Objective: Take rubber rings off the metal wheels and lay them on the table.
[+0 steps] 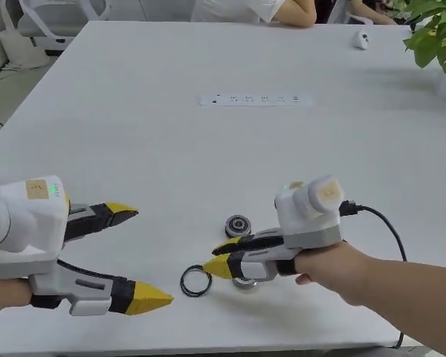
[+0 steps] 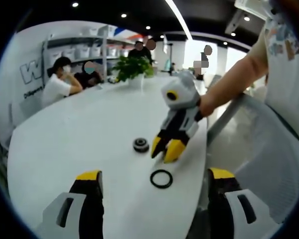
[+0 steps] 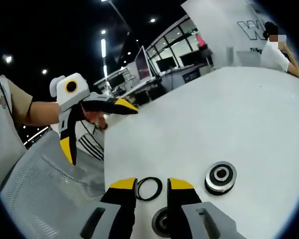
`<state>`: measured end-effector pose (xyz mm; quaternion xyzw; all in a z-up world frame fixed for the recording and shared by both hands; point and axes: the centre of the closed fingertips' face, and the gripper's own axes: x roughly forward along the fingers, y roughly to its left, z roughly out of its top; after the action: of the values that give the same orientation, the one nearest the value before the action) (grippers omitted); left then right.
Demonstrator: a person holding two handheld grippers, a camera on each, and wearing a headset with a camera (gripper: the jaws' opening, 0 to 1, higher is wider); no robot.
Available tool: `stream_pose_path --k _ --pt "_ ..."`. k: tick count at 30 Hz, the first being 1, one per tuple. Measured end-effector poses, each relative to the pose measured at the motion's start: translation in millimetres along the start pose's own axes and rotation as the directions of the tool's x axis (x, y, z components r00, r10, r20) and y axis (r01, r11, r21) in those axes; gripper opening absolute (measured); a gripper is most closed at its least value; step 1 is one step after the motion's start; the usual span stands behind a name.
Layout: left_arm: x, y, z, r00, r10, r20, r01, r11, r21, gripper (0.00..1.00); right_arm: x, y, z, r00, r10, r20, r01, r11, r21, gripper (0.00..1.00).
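My right gripper (image 1: 217,258) has its jaws narrowly apart, a wheel (image 3: 161,222) low between them; whether it is pinched, I can't tell. The ring (image 2: 152,179) lies flat just beyond the tips. My left gripper (image 1: 149,254), gaping wide, is farther off.

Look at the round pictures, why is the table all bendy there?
Left gripper view: the fisheye lens bends the table, yet the rubber ring looks sharp. Right gripper view: the same curving, with ceiling lights as bright spots on dark. Head view: the table looks flat and evenly lit, with soft shadows.
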<state>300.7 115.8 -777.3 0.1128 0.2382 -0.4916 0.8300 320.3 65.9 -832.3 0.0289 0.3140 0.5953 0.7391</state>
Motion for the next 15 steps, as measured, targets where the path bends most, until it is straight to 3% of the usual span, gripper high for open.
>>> stream_pose_path --k 9,15 --pt "11.7 7.7 11.5 1.0 -0.002 0.005 0.002 1.0 0.018 0.87 -17.7 -13.9 22.8 0.9945 -0.06 0.086 0.065 0.996 -0.053 0.31" --pt "20.9 15.3 17.3 1.0 0.0 0.009 0.0 1.0 0.021 0.87 -30.5 -27.7 25.7 0.9884 -0.111 0.104 0.119 0.99 -0.074 0.4"
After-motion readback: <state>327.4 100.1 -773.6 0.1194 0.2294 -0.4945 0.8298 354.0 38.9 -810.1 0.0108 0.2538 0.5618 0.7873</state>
